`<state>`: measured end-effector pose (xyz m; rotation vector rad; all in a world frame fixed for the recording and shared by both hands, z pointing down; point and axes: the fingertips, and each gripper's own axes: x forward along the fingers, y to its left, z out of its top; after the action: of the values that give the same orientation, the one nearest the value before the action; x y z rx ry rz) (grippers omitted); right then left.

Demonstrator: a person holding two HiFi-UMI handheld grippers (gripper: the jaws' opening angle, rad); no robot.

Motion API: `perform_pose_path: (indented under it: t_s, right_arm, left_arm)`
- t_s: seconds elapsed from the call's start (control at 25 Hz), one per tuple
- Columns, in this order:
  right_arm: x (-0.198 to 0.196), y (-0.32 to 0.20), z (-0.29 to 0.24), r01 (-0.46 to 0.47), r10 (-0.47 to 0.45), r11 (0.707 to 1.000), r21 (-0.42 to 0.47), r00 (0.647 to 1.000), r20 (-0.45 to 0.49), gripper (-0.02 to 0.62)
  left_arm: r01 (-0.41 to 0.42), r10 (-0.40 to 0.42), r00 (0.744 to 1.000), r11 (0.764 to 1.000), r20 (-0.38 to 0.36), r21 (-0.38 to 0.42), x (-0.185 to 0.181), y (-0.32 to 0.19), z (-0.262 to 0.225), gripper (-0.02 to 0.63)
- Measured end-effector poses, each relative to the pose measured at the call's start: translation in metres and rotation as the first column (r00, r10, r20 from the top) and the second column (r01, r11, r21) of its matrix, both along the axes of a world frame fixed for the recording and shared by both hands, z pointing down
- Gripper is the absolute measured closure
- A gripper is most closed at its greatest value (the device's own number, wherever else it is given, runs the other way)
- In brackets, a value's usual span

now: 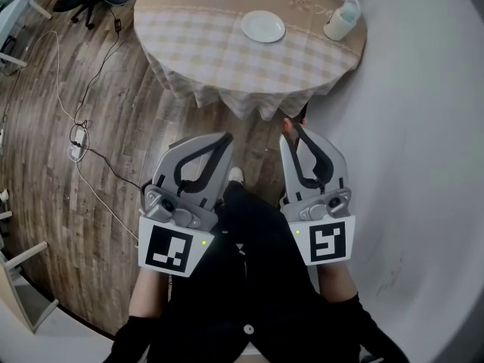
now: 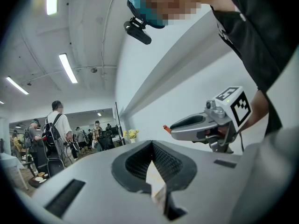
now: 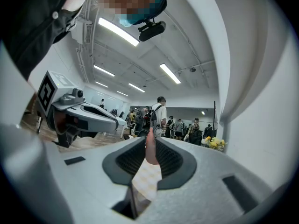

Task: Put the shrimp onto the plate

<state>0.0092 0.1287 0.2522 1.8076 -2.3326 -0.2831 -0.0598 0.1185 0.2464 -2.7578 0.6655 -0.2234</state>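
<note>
Head view: the round white plate (image 1: 263, 26) sits bare near the middle of the round table with checked cloth (image 1: 189, 44), and a pale jug (image 1: 342, 20) stands by the table's right edge. I hold both grippers low, well short of the table's near edge. The right gripper (image 1: 292, 132) is clenched on the small pink-orange shrimp (image 1: 286, 123). The right gripper view shows it pinched between the jaws, long axis along them, one end past the tips. The left gripper (image 1: 225, 138) is closed with nothing in it. The plate lies ahead and slightly left of the loaded tips, so I judge the right arm should carry alone.
</note>
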Motion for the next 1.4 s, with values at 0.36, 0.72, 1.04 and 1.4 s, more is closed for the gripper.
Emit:
perform_pose_path:
  t_s: [0.36, 0.72, 1.04, 1.4]
  right_arm:
    - [0.03, -0.031, 0.003, 0.011, -0.011, 1.0, 0.004, 1.0, 0.002, 0.541]
    - [0.047, -0.038, 0.0, -0.007, 0.007, 1.0, 0.011, 1.0, 0.006, 0.541]
    - [0.06, -0.043, -0.001, -0.051, 0.051, 0.999, 0.008, 0.999, 0.0, 0.541]
    - [0.071, -0.069, 0.001, -0.089, 0.089, 0.996, 0.007, 0.996, 0.002, 0.541]
  left_arm:
    - [0.016, -0.016, 1.0, 1.0, 0.006, 0.014, 0.029, -0.034, -0.001, 0.604]
    - [0.004, -0.004, 1.0, 1.0, 0.004, 0.015, 0.045, -0.04, -0.004, 0.604]
    - [-0.03, 0.03, 1.0, 0.999, 0.0, 0.021, 0.057, -0.052, -0.005, 0.604]
    - [-0.078, 0.078, 0.997, 0.997, -0.006, 0.013, 0.073, -0.082, 0.0, 0.604]
